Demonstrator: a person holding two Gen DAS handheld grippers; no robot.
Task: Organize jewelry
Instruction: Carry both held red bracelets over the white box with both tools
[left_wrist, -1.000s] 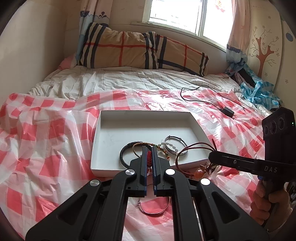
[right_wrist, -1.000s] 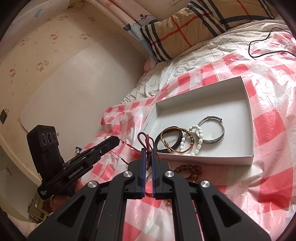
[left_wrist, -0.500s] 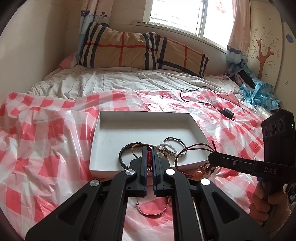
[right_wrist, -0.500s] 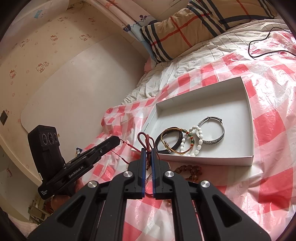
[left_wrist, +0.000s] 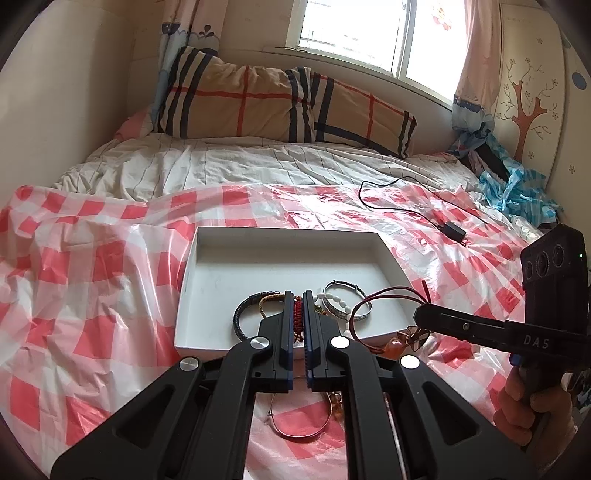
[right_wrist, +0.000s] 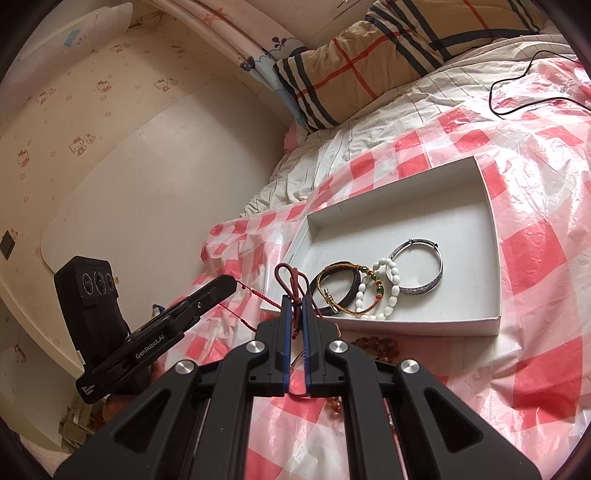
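A bed covered with a crinkled red-and-white checked plastic sheet (left_wrist: 92, 280) fills both wrist views. On the sheet sits a shallow white tray (left_wrist: 207, 280), open at the top.

Going left to right in the left wrist view: inside the tray, at its near edge, lies a black braided bracelet (left_wrist: 242, 314), then a thin gold-toned cord bracelet (left_wrist: 266, 301) overlapping it. The left claw (left_wrist: 298, 317) is clenched on a red knotted cord (left_wrist: 297, 320), its two fingers nearly touching, just above the tray's near edge. Right of it lie a white bead bracelet (left_wrist: 334, 300) and a silver bangle (left_wrist: 345, 288), both in the tray. Further right, a dark red cord loop (left_wrist: 380, 297) arches over the tray's near right corner to the right claw (left_wrist: 419, 317), which is closed on it; an orange pendant (left_wrist: 393, 345) hangs just below that claw. On the sheet in front of the tray lies a thin metal bangle (left_wrist: 299, 430).

In the right wrist view the right claw (right_wrist: 296, 314) grips the dark cord's loops, and a thin red strand runs left to the other claw (right_wrist: 231, 286). Brown beads (right_wrist: 376, 345) rest on the sheet just in front of the tray. A plaid pillow (left_wrist: 280, 107) lies at the head of the bed.
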